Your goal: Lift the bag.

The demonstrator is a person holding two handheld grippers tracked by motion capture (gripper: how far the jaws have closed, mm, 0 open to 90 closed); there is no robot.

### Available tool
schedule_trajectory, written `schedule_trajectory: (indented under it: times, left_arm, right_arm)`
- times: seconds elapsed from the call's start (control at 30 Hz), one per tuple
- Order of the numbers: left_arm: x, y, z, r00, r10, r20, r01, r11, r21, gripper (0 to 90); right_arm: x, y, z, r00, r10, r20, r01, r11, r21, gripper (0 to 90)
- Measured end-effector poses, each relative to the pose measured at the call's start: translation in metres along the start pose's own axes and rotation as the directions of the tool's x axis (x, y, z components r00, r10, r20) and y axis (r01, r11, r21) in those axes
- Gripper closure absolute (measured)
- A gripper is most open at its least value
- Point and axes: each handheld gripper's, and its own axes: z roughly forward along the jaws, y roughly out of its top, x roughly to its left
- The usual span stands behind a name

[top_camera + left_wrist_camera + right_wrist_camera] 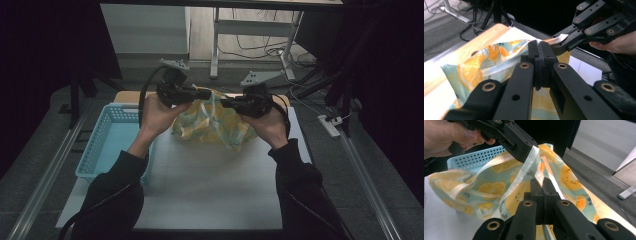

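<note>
Left hand [156,116]: raised above the table, wrist bent back, forearm in a dark sleeve coming up from the bottom edge of the high view.
Left gripper [206,94]: held level and pointing inward toward the other gripper; jaws pressed together, pinching the upper edge of the cloth. In the left gripper view [540,51] the pads meet with no gap and the cloth's hem runs in between them.
Right hand [272,126]: raised to about the same height as the left, fist wrapped round the grip from below, sleeve sloping down to the bottom edge.
Right gripper [223,103]: level, pointing inward, tip close to the left gripper's tip; jaws closed on the cloth. In the right gripper view [543,182] a pale hem strip passes between the closed pads.
Orange-print cloth [212,125]: teal fabric with orange slices, hanging from both grippers above the far middle of the table, its lower folds bunched on or just over the white table surface [210,185].
Blue basket [107,145]: perforated plastic, on the table's left side, just beside the cloth and under the left forearm.
</note>
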Motion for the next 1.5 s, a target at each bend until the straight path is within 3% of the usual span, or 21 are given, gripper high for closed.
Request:
schedule_trajectory:
  times: [0.43,0.9,1.27,1.5]
  left_arm:
    - [-0.004,0.027,-0.013,0.9993,0.018,-0.034,-0.02,0.9983,-0.054,90.0]
    - [-0.005,0.046,-0.017,0.9937,0.034,-0.107,-0.045,0.9938,-0.102,90.0]
    - [0.01,0.04,-0.014,0.9889,0.005,-0.148,-0.025,0.9913,-0.129,89.8]
    - [0.019,0.035,-0.005,0.9856,-0.002,-0.169,-0.017,0.9941,-0.107,89.3]
  right_arm:
    - [-0.003,0.032,-0.021,0.9977,-0.037,0.058,0.038,0.999,-0.029,89.5]
    - [-0.004,0.055,-0.028,0.9936,-0.056,0.098,0.06,0.997,-0.041,89.5]
    - [-0.012,0.051,-0.02,0.9919,-0.04,0.121,0.043,0.999,-0.027,89.4]
    - [-0.019,0.04,-0.011,0.9912,-0.019,0.131,0.02,1.0,-0.009,89.2]
